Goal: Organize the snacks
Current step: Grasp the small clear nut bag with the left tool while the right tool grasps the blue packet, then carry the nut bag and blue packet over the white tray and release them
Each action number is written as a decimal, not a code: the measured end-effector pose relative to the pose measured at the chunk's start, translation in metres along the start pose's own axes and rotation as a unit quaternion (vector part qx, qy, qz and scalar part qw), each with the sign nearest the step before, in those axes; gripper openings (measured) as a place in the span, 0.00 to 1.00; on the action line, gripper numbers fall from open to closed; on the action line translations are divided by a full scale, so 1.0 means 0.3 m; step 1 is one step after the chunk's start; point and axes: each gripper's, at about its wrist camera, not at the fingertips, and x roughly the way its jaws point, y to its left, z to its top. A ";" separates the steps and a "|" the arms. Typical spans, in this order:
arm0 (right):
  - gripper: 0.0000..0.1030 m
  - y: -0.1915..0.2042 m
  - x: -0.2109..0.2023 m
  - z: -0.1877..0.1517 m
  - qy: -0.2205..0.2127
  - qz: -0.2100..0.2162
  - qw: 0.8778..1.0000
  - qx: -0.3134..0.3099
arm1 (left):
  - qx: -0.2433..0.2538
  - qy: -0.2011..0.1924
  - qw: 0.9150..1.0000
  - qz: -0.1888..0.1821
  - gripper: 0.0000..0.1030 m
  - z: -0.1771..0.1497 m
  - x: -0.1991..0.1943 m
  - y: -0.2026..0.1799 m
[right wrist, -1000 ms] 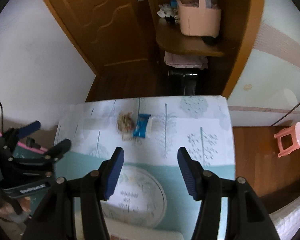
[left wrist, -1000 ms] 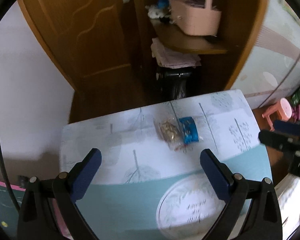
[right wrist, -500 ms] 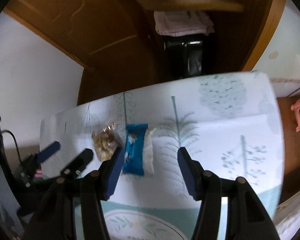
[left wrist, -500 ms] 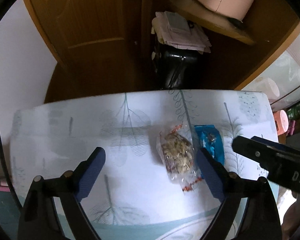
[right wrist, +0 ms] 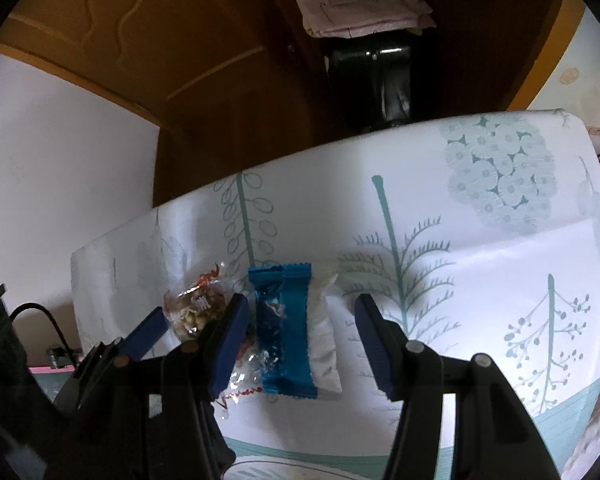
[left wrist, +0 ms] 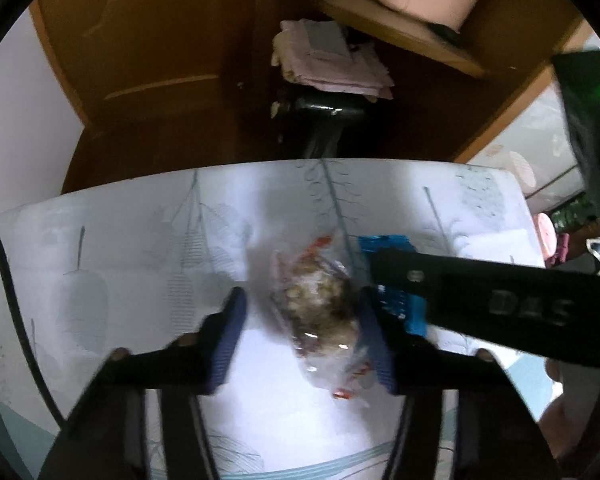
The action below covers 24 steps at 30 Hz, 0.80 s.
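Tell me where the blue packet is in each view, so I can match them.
Left wrist: blue packet right of centre, mostly hidden behind the right gripper.
Right wrist: blue packet lower centre, lying between the open fingers.
Shared landmark: the clear snack bag, just left of it in both.

"DAS" — on right gripper point(left wrist: 496, 296) arm

Surface: a table point(right wrist: 480, 248) covered with a white cloth printed with pale teal trees and leaves; a teal band runs along its near edge. Directly on it, toward the left, lie two snack packets side by side, touching: a clear packet of nuts point(left wrist: 320, 312) on the left and a blue-wrapped packet point(right wrist: 286, 328) with a white edge on its right.
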 end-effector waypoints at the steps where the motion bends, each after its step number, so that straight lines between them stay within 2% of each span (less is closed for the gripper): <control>1: 0.55 0.008 0.010 0.003 0.000 -0.006 1.000 -0.001 | 0.004 -0.002 1.000 0.005 0.42 -0.004 -0.006 -0.007; 4: 0.51 0.030 0.021 0.002 -0.001 -0.033 0.999 -0.016 | 0.016 -0.010 1.000 0.018 0.41 -0.015 -0.015 -0.014; 8: 0.29 0.055 0.021 -0.025 -0.005 -0.067 0.997 -0.041 | 0.018 -0.010 0.999 0.025 0.41 -0.038 -0.033 0.008; 16: 0.26 0.018 -0.012 -0.112 -0.004 -0.072 0.996 -0.049 | 0.015 0.011 0.999 0.047 0.41 -0.147 -0.125 0.096; 19: 0.25 -0.012 -0.042 -0.166 -0.002 -0.065 0.997 -0.048 | 0.031 0.004 0.997 0.068 0.41 -0.200 -0.204 0.106; 24: 0.25 -0.046 -0.135 -0.270 -0.007 -0.045 0.998 -0.054 | 0.030 -0.007 0.997 0.070 0.40 -0.278 -0.354 0.115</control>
